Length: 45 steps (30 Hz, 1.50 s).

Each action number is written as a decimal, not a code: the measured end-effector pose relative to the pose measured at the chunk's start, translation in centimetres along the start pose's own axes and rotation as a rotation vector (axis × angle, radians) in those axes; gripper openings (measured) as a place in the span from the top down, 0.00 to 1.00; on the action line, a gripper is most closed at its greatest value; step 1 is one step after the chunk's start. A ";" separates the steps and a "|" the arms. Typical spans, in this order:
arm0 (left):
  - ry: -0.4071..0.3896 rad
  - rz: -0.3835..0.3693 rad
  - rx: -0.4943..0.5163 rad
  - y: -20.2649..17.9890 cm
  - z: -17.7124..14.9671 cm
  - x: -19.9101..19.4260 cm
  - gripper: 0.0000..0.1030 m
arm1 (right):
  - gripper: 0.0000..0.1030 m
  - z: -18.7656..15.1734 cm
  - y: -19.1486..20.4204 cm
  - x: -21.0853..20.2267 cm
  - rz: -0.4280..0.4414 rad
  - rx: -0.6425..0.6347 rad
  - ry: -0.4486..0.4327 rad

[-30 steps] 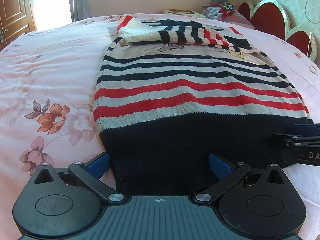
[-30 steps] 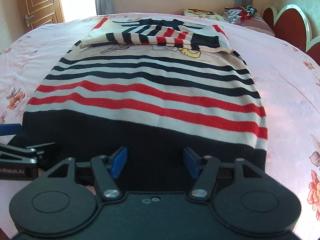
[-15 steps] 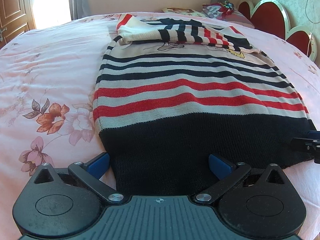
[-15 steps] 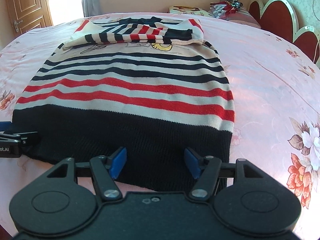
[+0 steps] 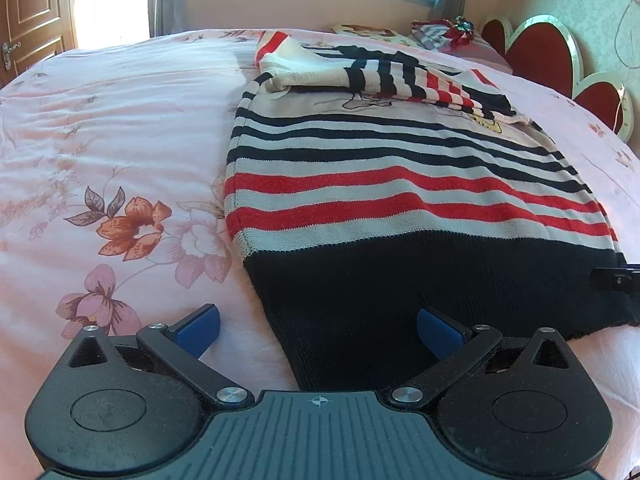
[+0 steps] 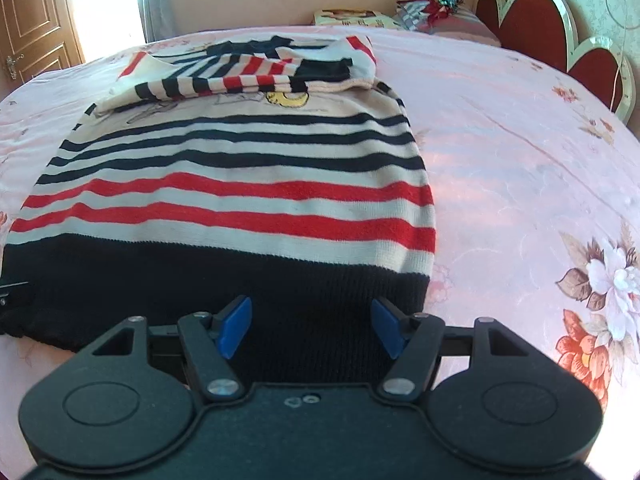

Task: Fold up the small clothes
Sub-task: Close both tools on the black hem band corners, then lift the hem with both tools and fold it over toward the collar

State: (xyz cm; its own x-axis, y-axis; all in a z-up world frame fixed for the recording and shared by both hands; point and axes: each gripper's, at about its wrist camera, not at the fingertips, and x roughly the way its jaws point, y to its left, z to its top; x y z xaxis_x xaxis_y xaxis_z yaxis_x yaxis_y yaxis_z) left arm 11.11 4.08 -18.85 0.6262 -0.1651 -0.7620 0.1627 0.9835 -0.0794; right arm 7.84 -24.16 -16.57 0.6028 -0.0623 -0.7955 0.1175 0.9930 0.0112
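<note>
A pink floral bedspread [image 5: 120, 140] stretches ahead of both my grippers, with the striped sweater [image 5: 400, 200] lying flat on it, sleeves folded across its far end. My left gripper [image 5: 318, 330] gapes wide over the dark hem's left corner. My right gripper [image 6: 310, 326] is likewise spread, empty, over the hem's right corner.

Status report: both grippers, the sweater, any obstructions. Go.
Left gripper open, right gripper open, each at a hem corner. Striped sweater flat on bed, sleeves folded in. Nothing in the way.

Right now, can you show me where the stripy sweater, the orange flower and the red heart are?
stripy sweater [image 5: 400, 200]: left wrist view, red stripe.
orange flower [image 5: 134, 228]: left wrist view, petals on the bedspread.
red heart [image 6: 532, 20]: right wrist view, headboard panel.
</note>
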 end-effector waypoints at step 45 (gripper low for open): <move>-0.008 -0.331 -0.149 0.4 6.0 -0.3 0.88 | 0.90 2.4 -4.9 -0.4 0.284 0.211 0.081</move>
State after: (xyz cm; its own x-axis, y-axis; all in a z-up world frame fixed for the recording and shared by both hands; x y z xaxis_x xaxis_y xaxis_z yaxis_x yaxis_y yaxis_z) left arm 15.58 4.08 -14.78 0.5642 -0.4763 -0.6743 0.2452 0.8766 -0.4141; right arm 8.96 -29.29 -14.86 0.5711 0.2296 -0.7881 0.1201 0.9264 0.3569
